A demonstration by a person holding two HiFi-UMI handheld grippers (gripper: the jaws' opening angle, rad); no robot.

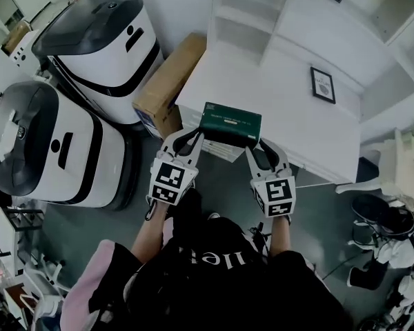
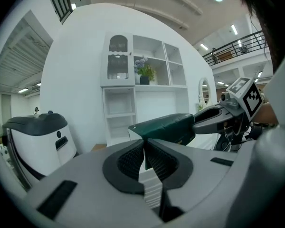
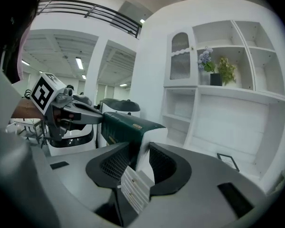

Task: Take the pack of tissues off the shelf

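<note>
A dark green pack of tissues (image 1: 230, 123) hangs in the air in front of the white shelf unit (image 1: 297, 116), held at both ends. My left gripper (image 1: 193, 138) is shut on its left end, where a thin edge of the pack (image 2: 168, 127) is pinched between the black pads (image 2: 133, 158). My right gripper (image 1: 254, 145) is shut on the right end; in the right gripper view the pack's white end face (image 3: 145, 144) sits between its pads. Each gripper view shows the other gripper across the pack (image 3: 126, 127).
Two white-and-black machines (image 1: 96, 40) (image 1: 41, 143) stand to the left, with a cardboard box (image 1: 169, 81) beside the shelf unit. A small framed picture (image 1: 323, 85) lies on the white top. A potted plant (image 3: 217, 70) stands in an upper compartment. Chairs (image 1: 372, 209) are at right.
</note>
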